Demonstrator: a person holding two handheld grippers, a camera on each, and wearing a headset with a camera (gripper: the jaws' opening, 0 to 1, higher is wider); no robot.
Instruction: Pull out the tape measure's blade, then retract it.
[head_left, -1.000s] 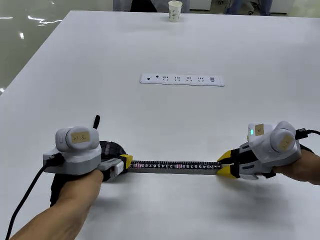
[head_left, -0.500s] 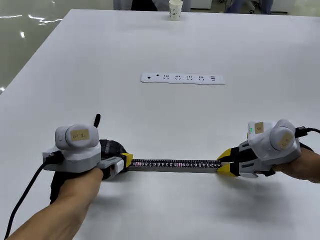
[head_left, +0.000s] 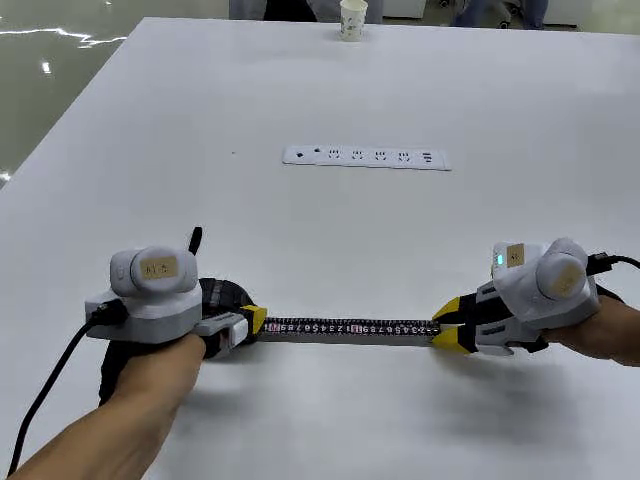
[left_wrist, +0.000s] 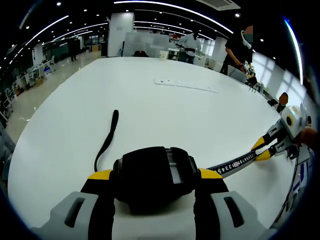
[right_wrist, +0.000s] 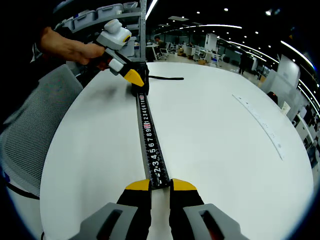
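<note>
Near the bench's (head_left: 420, 250) near edge, toward its left corner, the tape measure (left_wrist: 152, 175) sat clamped between the jaws of the left gripper (head_left: 245, 320). Its blade (head_left: 350, 328) ran low over the surface, roughly parallel to that edge. The right gripper (head_left: 448, 325) had its jaws pinched shut on the blade's tip, as its own view made plain.

Over the last second the span between the two grippers had barely altered. It was perhaps a touch shorter, though most of the shift in the head view was the camera's own. I judged that the pull-out had reached its length, with the retraction either due or only just begun.

A black strap (left_wrist: 107, 140) trailed from the case toward the far side, clear of the blade's line. The return path for the right gripper lay along bare bench. The near edge ran close beside the blade, with a mesh chair (right_wrist: 30, 130) beyond it, so any drift was better taken toward the bench's middle. The power strip (head_left: 366, 157) lay well apart toward the far side, and a cup (head_left: 352, 18) stood at the far edge
</note>
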